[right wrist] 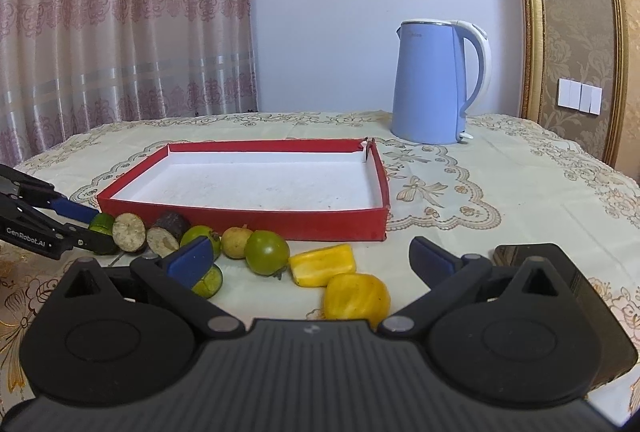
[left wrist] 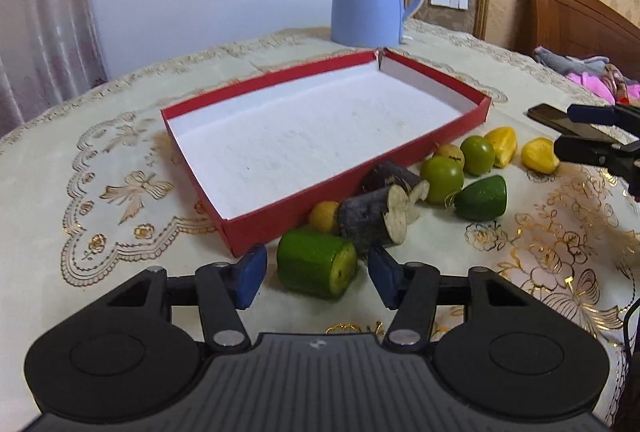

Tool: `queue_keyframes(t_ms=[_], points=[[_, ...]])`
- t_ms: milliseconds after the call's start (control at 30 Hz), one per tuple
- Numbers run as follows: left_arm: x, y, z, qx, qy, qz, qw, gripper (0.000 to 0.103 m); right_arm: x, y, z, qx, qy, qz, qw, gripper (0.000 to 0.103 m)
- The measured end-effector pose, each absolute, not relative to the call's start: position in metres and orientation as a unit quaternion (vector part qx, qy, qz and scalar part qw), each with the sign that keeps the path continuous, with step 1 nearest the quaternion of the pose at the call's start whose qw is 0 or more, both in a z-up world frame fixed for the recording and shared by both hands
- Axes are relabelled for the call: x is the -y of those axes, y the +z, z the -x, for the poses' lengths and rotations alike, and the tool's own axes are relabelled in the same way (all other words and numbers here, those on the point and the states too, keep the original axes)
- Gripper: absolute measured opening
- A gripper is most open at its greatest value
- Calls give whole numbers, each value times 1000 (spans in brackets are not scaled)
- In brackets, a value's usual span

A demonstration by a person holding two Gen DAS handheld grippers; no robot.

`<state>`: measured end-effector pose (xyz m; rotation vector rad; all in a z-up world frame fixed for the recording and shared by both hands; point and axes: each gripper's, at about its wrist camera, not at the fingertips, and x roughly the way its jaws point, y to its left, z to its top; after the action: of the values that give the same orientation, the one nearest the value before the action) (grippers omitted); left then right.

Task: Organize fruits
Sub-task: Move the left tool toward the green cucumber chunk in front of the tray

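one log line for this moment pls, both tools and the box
left tool: open, around green cut piece | right tool: open, near yellow pieces | red box: no fruit inside | fruit: all on tablecloth

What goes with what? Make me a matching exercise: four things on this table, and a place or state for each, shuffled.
1. red tray
2. blue kettle
3. green cut piece
4. black phone

a. between the open left gripper's fingertips
b. holds no fruit
c. beside the right gripper, on its right
d. upright behind the tray

Pairs: 1-b, 2-d, 3-a, 4-c
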<state>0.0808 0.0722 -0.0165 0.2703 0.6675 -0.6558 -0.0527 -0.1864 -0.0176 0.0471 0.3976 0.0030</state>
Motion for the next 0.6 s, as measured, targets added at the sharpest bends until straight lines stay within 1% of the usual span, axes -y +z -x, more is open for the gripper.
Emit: queue_keyframes(t_ms=[100,167,300,367,400,433,600], points=[[-71,-19,-84,-327,-317,-131,881,56,186,-19,52,-204,3,-22,979,103],[-69,-18,-83,-329,-319,-129,880,50,187,-20,52,-210,8,-20,978,103],[-62,-18,-74,-321,-300,-143,887,50,192,-24,50,-222,9,-8,975,103],[-57,-17,-70,-321,-283,-144,892,50,199,-27,47,-230,3,-7,973,101],[-55,-16,-68,-323,-272,-141,895,50,203,-29,45,-235,3,-9,972,94],[-53,-16,-66,-325,-260,-136,899,50,206,-29,44,-240,3,-11,971,91],[-45,-16,-59,-342,-197,-106,912,50,212,-33,42,-245,-5,-12,969,91]])
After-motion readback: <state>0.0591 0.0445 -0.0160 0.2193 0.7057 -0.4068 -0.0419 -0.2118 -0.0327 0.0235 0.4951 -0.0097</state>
